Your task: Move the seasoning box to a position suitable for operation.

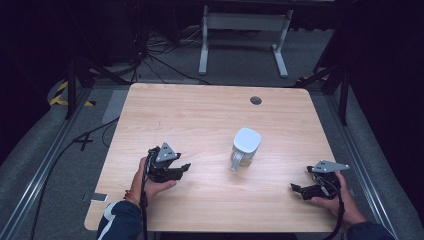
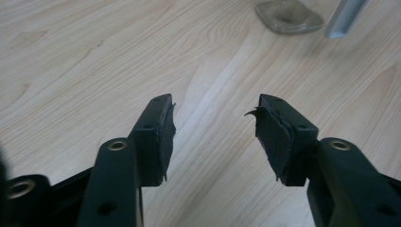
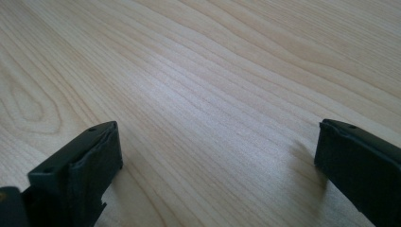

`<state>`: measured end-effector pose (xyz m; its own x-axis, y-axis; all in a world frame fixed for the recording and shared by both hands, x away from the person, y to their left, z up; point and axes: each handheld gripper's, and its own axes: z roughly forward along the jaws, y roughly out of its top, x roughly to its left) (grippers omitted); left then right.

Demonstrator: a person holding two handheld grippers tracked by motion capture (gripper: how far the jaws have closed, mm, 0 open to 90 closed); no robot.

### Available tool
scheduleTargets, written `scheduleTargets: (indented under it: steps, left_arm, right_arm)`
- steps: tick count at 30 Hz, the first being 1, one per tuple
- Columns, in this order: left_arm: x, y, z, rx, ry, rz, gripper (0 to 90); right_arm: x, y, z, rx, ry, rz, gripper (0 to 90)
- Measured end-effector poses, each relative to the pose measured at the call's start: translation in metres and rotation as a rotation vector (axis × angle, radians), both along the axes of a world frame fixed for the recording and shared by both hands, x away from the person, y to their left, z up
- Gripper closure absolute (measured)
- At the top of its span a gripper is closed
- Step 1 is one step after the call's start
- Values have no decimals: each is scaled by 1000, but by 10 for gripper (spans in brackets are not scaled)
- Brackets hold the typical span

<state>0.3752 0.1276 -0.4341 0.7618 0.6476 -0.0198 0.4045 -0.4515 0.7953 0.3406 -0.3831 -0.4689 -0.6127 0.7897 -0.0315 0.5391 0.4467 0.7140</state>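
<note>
A: Where are we with the mug (image 1: 245,146)?
B: Nothing done yet, we'd judge. It lies on its side mid-table (image 1: 200,115), handle toward us, between our grippers and apart from both.
A: And the jaws?
B: Our left gripper (image 1: 184,168) is partly open, our right gripper (image 1: 296,188) wide open, both empty; reaching and grasping remain

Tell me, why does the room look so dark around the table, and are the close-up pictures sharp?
High view: light falls on the table alone, the floor around it dim, with a pale sheen beside the mug. Left gripper view: the left claw is sharp, the mug at the top edge soft. Right gripper view: a bright glare band crosses the wood ahead of the right claw.
</note>
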Motion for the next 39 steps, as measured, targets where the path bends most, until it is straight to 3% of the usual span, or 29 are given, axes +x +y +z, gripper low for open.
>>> scheduleTargets:
  steps: [5,8,11,15,20,24,30,35,39]
  left_arm:
    - [4,-12,11,-23,-13,-44,597]
    - [7,-21,14,-48,-21,-57,714]
    - [9,-34,19,-47,-46,-99,812]
    - [13,-60,29,-42,-78,-167,862]
    - [19,-89,39,-74,-81,-208,894]
    - [22,-103,50,-112,-93,-232,896]
    - [24,-120,61,-105,-114,-269,896]
    - [24,-130,64,-113,-110,-286,896]
    - [24,-138,63,-96,-110,-299,896]
  right_arm:
    - [0,0,0,0,0,-1,13]
    - [0,0,0,0,0,-2,13]
    - [0,0,0,0,0,-2,13]
    - [0,0,0,0,0,-2,13]
    - [0,0,0,0,0,-2,13]
    - [-1,0,0,0,0,-2,13]
    - [-1,0,0,0,0,-2,14]
    - [-1,0,0,0,0,0,14]
    - [-1,0,0,0,0,0,14]
